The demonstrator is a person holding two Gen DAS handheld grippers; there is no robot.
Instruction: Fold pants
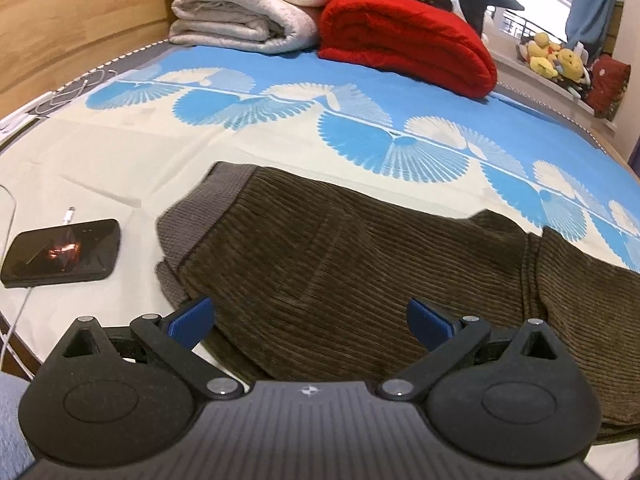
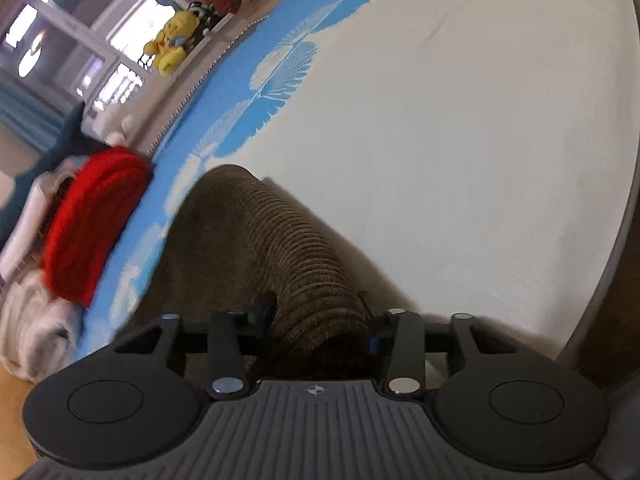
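Observation:
Brown corduroy pants (image 1: pixel 320 248) lie across the bed sheet (image 1: pixel 120 152), with their grey ribbed waistband (image 1: pixel 192 216) toward the left. My left gripper (image 1: pixel 310 318) hovers open just above the pants near the waistband, its blue pads (image 1: pixel 192 316) spread wide with nothing pinched. In the right wrist view a bunched ridge of the same pants (image 2: pixel 304 264) rises from the sheet and runs into my right gripper (image 2: pixel 320 320). Its jaws press on that fold from both sides.
A black phone (image 1: pixel 60 254) with a white cable lies on the sheet left of the waistband. Folded white blankets (image 1: pixel 240 12) and a red blanket (image 1: pixel 408 40) are stacked at the bed's far end. Yellow plush toys (image 1: pixel 556 56) sit on a ledge beyond.

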